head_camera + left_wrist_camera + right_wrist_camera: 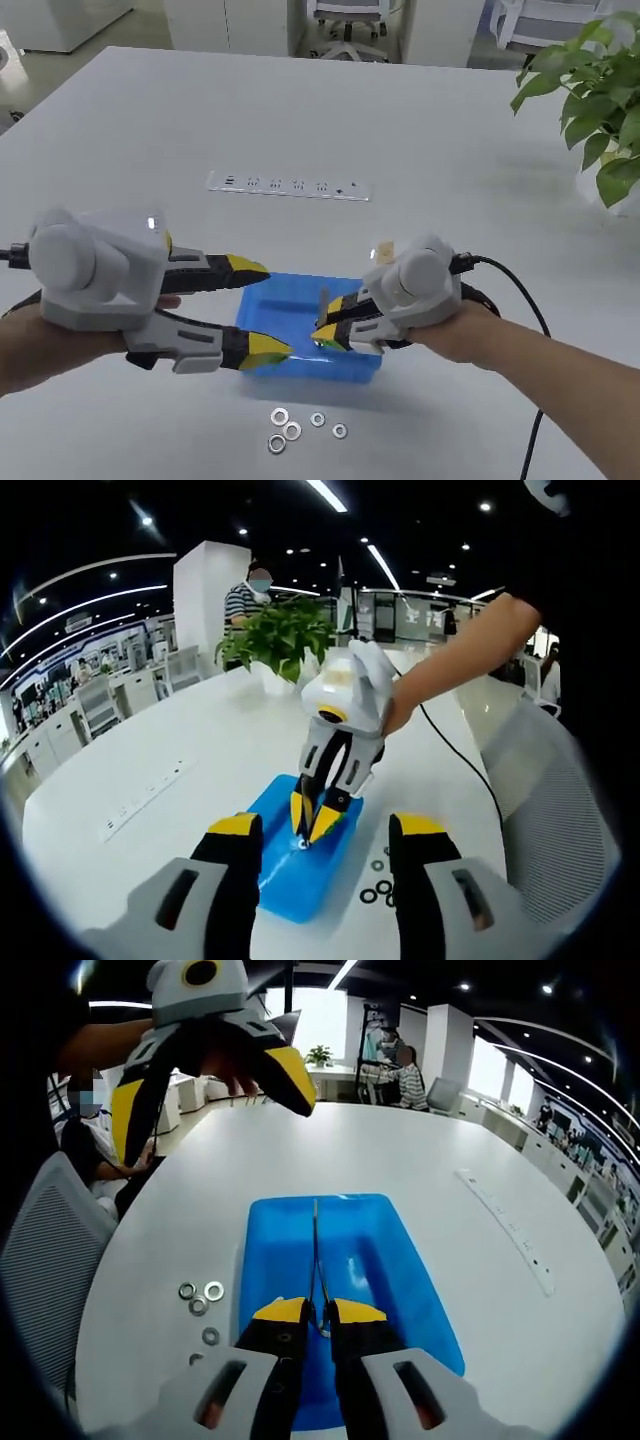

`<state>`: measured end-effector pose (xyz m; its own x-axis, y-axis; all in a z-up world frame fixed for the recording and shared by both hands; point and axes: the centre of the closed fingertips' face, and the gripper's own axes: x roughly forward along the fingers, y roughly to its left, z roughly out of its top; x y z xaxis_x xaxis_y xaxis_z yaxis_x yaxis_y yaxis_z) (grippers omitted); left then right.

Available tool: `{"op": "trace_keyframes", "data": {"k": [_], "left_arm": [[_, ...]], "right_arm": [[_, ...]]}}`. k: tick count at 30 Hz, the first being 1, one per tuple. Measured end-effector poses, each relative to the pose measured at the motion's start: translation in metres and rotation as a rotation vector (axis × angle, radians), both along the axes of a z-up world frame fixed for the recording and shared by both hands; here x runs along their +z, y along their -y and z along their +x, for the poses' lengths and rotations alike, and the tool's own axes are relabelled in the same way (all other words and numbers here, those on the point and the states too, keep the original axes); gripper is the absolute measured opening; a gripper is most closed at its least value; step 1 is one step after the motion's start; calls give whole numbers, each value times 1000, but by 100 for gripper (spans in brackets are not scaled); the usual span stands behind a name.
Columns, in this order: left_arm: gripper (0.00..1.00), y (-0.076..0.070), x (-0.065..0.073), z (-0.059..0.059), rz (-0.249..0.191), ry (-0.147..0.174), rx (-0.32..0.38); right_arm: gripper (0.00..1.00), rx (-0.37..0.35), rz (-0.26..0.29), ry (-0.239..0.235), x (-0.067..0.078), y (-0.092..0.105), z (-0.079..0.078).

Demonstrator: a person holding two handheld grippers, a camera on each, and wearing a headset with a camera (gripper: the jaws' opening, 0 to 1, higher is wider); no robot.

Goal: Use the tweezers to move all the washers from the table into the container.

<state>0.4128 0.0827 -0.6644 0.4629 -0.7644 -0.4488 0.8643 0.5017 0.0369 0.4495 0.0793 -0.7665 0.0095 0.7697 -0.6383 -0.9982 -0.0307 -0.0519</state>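
Five washers [292, 431] loose on the white table [300, 120], bunched just off the near long wall of the blue container [340, 366], on the person's side of it; three close together, two a little to the right; no telling about any already inside. Slim tweezers [316, 1250] pinched low down by the right gripper [320, 1312], jaws pressed together on them; long axis running straight ahead along the container's length, tips hanging over the blue floor; no clear washer between the tips, just a tiny glint there in the left gripper view, too small to call. Over at the container's left end, left gripper [258, 307] with jaws spread wide, gripping nothing. Key bit for the next move: in the right gripper view, washers off to the left of the tweezers, past the container's side wall and down at table level; probably means swinging the tips out sideways and dipping them, not reaching further forward. Both grippers about equally near the cluster, but only the right one carrying the tool, so its job by my guess. Looks like most of the task left to do. Further out: a white power strip [288, 186] mid-table; a leafy plant [590, 90] at the far right.
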Motion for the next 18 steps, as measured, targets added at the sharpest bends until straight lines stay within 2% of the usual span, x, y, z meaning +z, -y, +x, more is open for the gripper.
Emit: {"op": "trace_keyframes", "data": {"k": [2, 11, 18], "left_arm": [[50, 4, -2, 4, 23, 11, -23], [31, 19, -11, 17, 49, 13, -84], [25, 26, -18, 25, 62, 6, -106]], "right_arm": [[10, 1, -3, -3, -1, 0, -1], [10, 11, -5, -6, -2, 1, -2], [10, 23, -10, 2, -2, 0, -2]]}}
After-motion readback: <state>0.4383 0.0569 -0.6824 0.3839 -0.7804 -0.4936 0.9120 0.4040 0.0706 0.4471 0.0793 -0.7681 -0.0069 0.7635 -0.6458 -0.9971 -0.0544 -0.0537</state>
